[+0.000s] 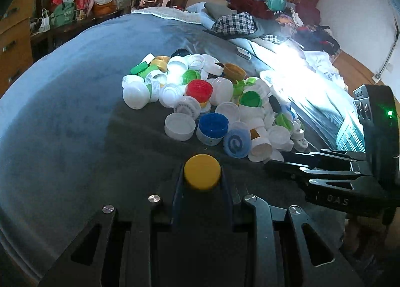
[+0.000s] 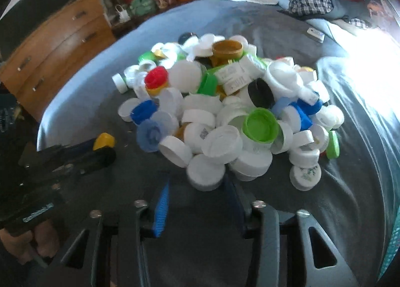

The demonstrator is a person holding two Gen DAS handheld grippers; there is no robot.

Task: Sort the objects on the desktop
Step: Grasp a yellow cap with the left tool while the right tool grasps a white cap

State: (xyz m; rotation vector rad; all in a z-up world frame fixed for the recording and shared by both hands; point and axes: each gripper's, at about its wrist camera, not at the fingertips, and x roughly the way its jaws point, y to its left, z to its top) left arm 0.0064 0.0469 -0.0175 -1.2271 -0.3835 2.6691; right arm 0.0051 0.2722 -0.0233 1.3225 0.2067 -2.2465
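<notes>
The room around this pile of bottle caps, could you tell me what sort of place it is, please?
Most likely a lived-in bedroom: the caps lie on a bed's grey-blue cover, rumpled bedding and clothes lie further along it, and a wooden chest of drawers stands beside it.

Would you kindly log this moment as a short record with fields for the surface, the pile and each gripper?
surface: grey-blue blanket on a bed
pile: bottle caps, mostly white, some green, blue, red, gold
left gripper: shut on a yellow cap, beside the pile
right gripper: at the pile's near edge, shut on a white cap
</notes>
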